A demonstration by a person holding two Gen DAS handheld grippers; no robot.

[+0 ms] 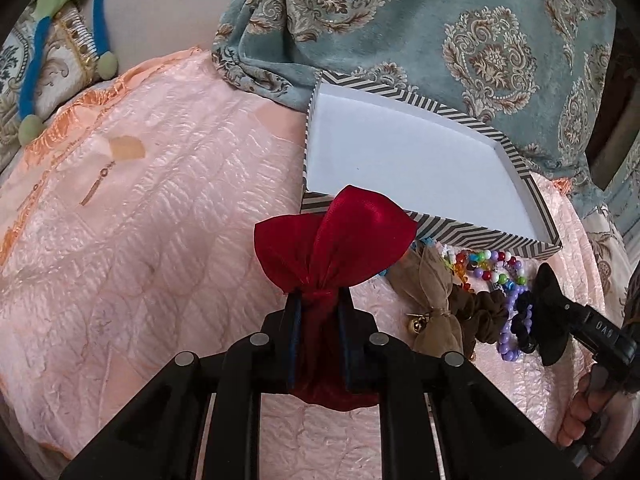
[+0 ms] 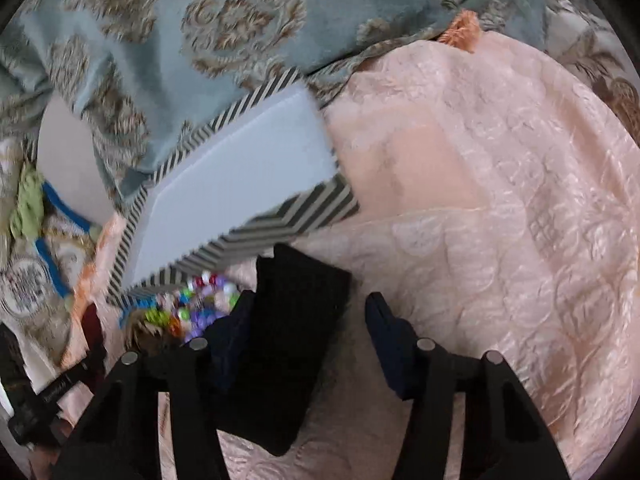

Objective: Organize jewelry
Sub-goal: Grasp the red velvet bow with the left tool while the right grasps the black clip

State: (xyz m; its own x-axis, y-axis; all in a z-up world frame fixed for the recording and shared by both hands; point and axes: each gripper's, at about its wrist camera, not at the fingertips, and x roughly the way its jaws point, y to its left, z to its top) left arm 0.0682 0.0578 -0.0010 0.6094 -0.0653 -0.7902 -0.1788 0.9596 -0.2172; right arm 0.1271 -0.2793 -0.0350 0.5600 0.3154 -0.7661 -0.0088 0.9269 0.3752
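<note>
My left gripper [image 1: 318,300] is shut on a red satin bow [image 1: 332,236] and holds it just in front of the striped box [image 1: 472,236], whose white inside holds nothing. A pile of jewelry lies before the box: coloured bead bracelets [image 1: 492,268], a tan bow [image 1: 436,304], a brown scrunchie [image 1: 484,316]. My right gripper [image 2: 312,308] is open; a black bow [image 2: 288,344] lies against its left finger, and the right finger stands apart from it. In the left wrist view the black bow [image 1: 552,312] hangs at the right gripper's tip. The box [image 2: 240,176] and beads [image 2: 200,304] show blurred in the right wrist view.
A pink quilted bedspread [image 1: 160,200] covers the surface. A blue patterned curtain or cushion [image 1: 440,32] lies behind the box. A small gold earring [image 1: 96,184] rests on the bedspread at the left. A blue and green tie [image 1: 36,60] hangs at the far left.
</note>
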